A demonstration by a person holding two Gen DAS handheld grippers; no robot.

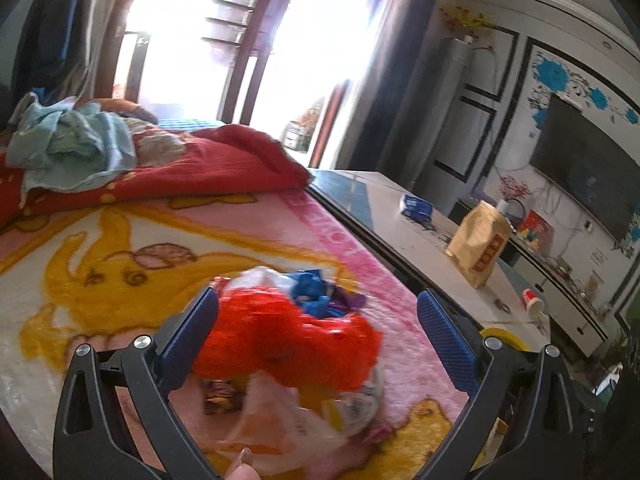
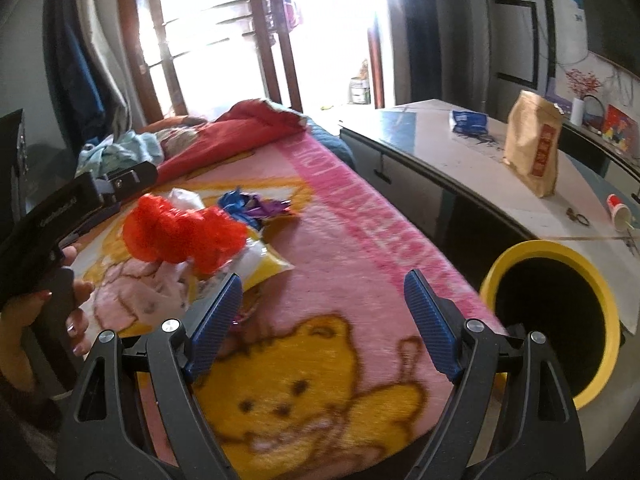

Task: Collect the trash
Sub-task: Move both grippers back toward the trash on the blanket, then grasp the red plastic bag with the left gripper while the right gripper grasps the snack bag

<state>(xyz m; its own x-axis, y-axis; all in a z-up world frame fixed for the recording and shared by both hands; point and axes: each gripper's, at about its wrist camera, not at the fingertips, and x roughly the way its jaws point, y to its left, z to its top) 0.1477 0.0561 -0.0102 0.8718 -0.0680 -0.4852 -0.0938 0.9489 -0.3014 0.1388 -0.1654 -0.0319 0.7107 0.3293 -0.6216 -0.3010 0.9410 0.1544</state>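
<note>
I hold both grippers, left (image 1: 318, 332) and right (image 2: 323, 312), wide and empty over the blanket (image 2: 360, 216); trash pile (image 2: 192, 232) ahead, yellow bin (image 2: 552, 308) right, beside table (image 2: 440, 160).

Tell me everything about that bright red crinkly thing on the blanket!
The red crinkly thing looks like a scrunched-up thin plastic bag, shiny and bright orange-red. It is bunched into a lumpy heap, not flat. It lies on top of a little pile of trash on the pink cartoon blanket, resting on whitish and yellow wrappers, with blue and purple wrappers just behind it. In the left wrist view it sits between the left tool's open fingers, but nothing is squeezing it.
</note>
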